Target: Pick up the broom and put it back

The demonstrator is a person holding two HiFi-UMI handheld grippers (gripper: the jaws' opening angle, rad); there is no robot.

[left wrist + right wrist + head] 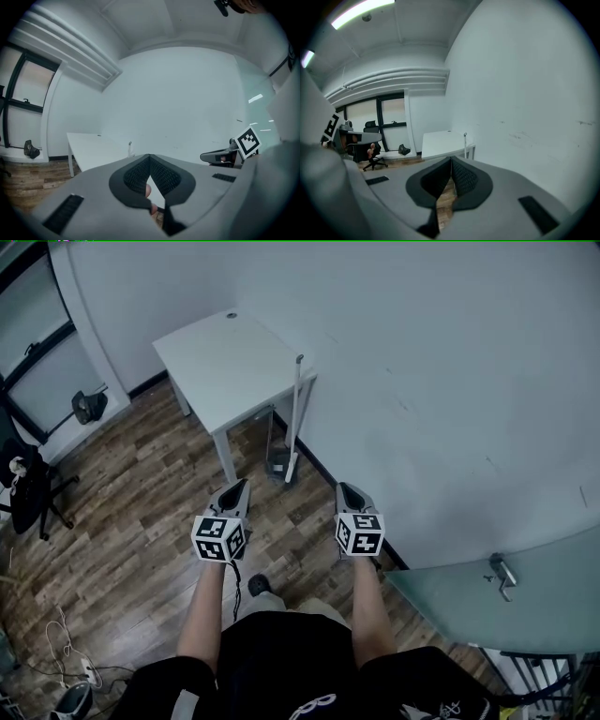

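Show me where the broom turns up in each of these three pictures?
Head view: the broom stands upper middle, leaning at the white table's right edge.
Left gripper view: only its handle top shows, just left of middle.
Right gripper view: handle just right of middle.
Shared landmark: the white table.

The wooden floor (141, 512) carries a white table (225, 362), a broom (295, 418) standing beside it, and an office chair (37, 493).

2 tools (240, 487) (346, 489), 1 broom (295, 418), 1 tbl (220, 362)
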